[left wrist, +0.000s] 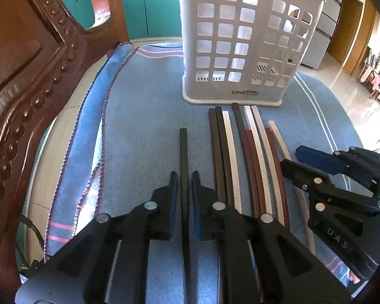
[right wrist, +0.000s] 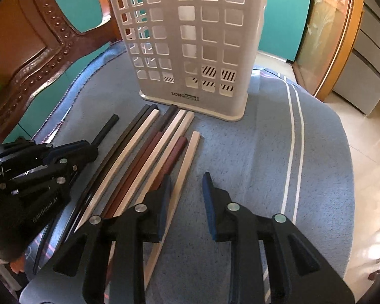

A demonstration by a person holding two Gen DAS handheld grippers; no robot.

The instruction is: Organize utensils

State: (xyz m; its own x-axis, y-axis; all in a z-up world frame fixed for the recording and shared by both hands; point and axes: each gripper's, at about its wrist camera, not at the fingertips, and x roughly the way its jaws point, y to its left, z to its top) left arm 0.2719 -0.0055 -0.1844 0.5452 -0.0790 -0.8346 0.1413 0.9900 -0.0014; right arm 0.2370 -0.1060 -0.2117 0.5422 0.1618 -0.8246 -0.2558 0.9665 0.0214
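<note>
On a blue towel, the left gripper straddled a lone black chopstick, fingers slightly released. The right gripper hung unclenched, a beige chopstick just inside its left finger. The white utensil holder stood at twelve o'clock.

Left wrist view looks steeply down and forward, close over the surface, with the white holder at 12 o'clock. Right wrist view has the same tilt and closeness, sits further right, holder at 12. Both share the holder, the chopsticks row and the blue cloth; each sees the other gripper at its edge.
</note>
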